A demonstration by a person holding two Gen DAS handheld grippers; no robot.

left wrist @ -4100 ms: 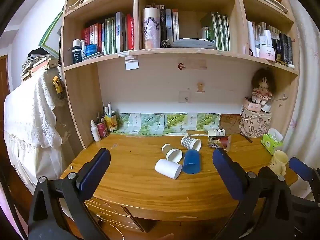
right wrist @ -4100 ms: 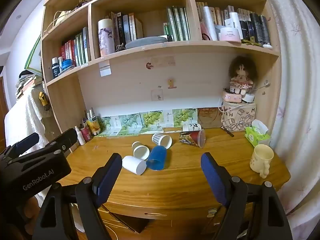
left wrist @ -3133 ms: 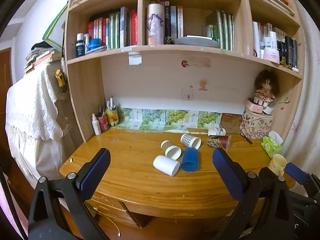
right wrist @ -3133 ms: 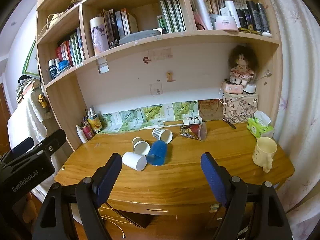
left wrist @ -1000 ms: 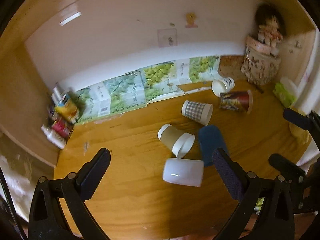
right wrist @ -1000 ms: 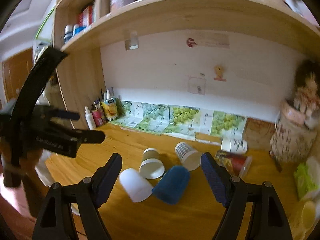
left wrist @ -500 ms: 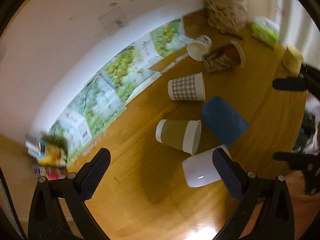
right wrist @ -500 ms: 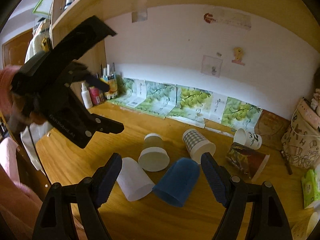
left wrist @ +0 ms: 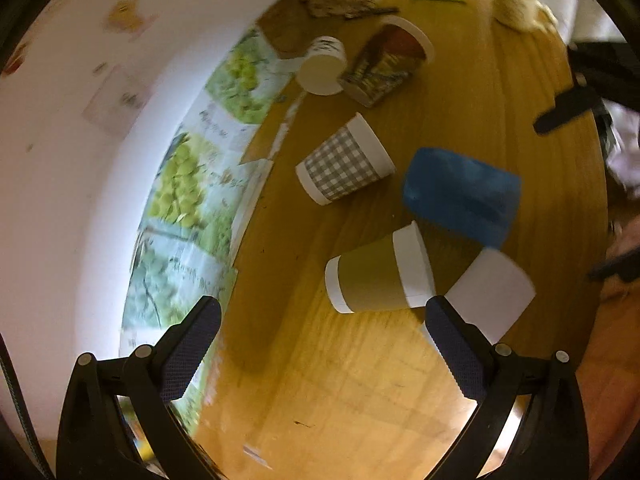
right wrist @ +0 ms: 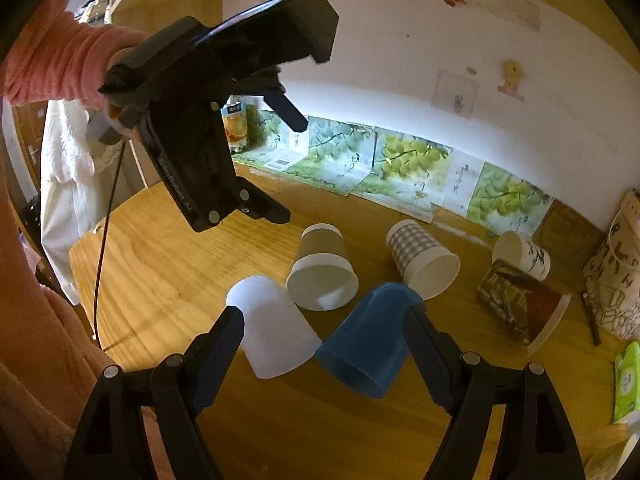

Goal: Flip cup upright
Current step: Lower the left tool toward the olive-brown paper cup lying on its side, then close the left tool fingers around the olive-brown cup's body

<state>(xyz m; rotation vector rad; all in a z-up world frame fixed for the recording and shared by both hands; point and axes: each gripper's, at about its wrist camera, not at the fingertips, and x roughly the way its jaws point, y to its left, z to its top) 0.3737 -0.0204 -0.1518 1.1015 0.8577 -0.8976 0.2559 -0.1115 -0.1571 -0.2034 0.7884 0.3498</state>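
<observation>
Wooden table [right wrist: 168,264] stood against a white wall lined with leaf-print papers [right wrist: 404,160]. Six cups lay on their sides, none upright: white cup [right wrist: 272,332], brown cup [right wrist: 324,268], blue cup [right wrist: 368,344], checked, white printed, dark printed. Blue cup's mouth pointed toward right gripper [right wrist: 320,332], jaws wide, empty. Left gripper [left wrist: 320,344] likewise spread, empty.

The room is dim and looks yellow. The left wrist picture is blurry, most of all at its edges, with a pale shine low on the surface [left wrist: 280,432]. The right wrist picture is sharper. Cups [right wrist: 276,332] cast soft shadows. Both pictures bend at the edges.
</observation>
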